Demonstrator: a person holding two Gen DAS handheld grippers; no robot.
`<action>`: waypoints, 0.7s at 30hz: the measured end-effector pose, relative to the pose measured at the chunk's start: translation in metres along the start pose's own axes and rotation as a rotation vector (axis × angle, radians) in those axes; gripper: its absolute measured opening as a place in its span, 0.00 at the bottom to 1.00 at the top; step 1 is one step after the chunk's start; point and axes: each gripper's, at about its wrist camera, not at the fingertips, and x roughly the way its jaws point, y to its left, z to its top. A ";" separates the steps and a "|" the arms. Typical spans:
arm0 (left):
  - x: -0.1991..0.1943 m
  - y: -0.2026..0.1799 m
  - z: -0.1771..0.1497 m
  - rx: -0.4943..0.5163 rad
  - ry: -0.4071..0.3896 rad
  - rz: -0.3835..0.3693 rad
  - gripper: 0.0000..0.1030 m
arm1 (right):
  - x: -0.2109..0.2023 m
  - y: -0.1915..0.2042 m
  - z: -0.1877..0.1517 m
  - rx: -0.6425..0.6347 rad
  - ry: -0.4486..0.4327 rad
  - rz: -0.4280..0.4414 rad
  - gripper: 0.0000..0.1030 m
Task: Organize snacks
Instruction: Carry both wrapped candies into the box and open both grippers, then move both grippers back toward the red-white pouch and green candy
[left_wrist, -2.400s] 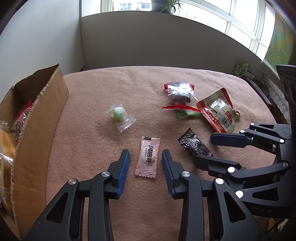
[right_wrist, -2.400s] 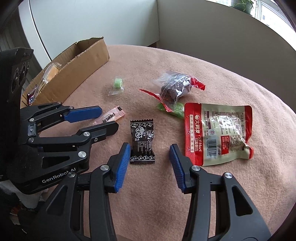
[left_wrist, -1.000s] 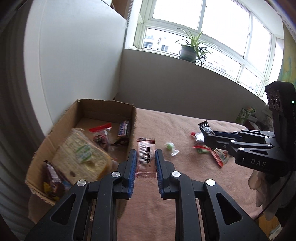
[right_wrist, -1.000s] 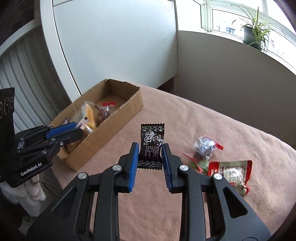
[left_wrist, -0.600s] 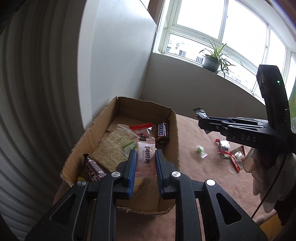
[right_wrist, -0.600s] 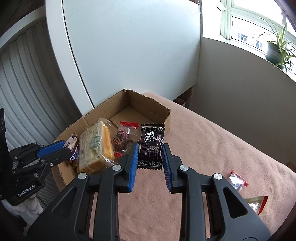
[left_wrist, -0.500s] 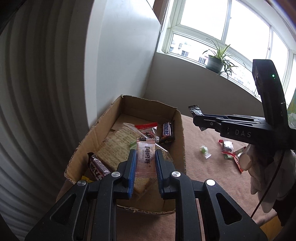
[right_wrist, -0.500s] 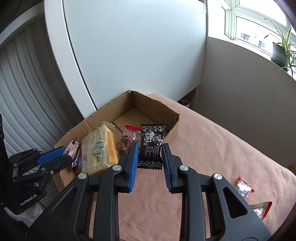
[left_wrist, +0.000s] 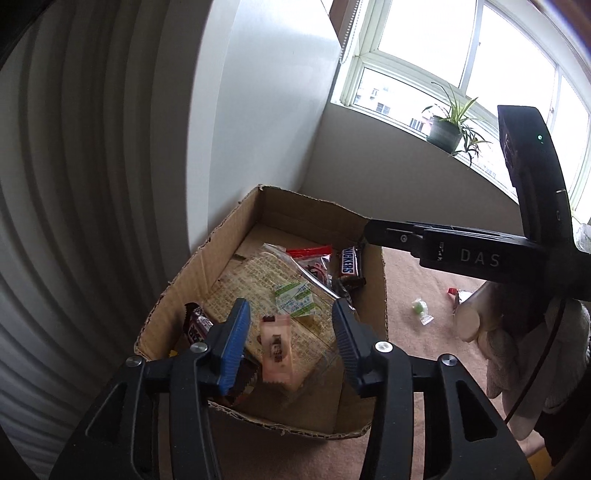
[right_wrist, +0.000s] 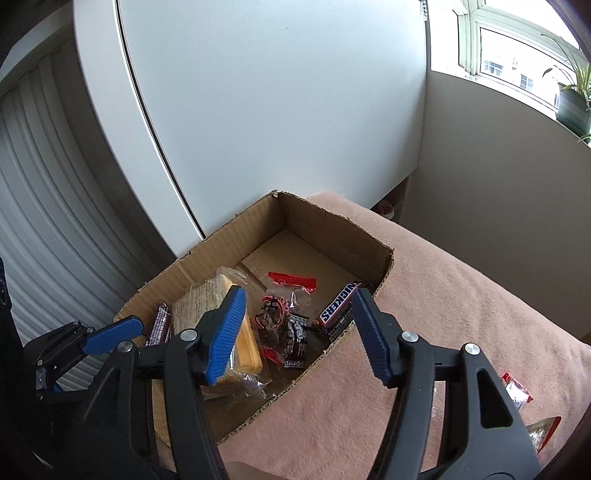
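Note:
The cardboard box (left_wrist: 380, 291) (right_wrist: 384, 273) stands at the table's left end. My left gripper (left_wrist: 290, 341) is open above the box; the pink snack packet (left_wrist: 277, 347) is blurred in mid-air between its jaws, touching neither. My right gripper (right_wrist: 299, 325) is open and empty above the box. The black snack packet (right_wrist: 297, 341) lies inside the box beside a Snickers bar (right_wrist: 338, 306) (left_wrist: 348, 260), a clear red-topped bag (right_wrist: 284, 295) and a wrapped sandwich (left_wrist: 273, 291) (right_wrist: 240, 332).
A green candy (left_wrist: 419, 306) and red-trimmed packets (right_wrist: 517, 395) lie on the pink tablecloth (right_wrist: 443, 295) to the right of the box. A white wall and a ribbed shutter stand close behind the box. A potted plant (left_wrist: 445, 136) sits on the window sill.
Both grippers have opened over the box. The black packet has dropped in among the snacks. The pink packet has left the left jaws and is falling.

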 end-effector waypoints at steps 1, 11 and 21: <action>0.000 0.000 0.000 0.000 0.004 -0.002 0.44 | -0.002 -0.002 0.000 0.002 -0.002 -0.004 0.62; -0.001 -0.019 0.001 0.022 0.002 -0.031 0.44 | -0.026 -0.019 -0.008 0.009 -0.026 -0.015 0.75; 0.002 -0.053 0.001 0.058 0.001 -0.092 0.44 | -0.066 -0.074 -0.035 0.049 -0.028 -0.090 0.75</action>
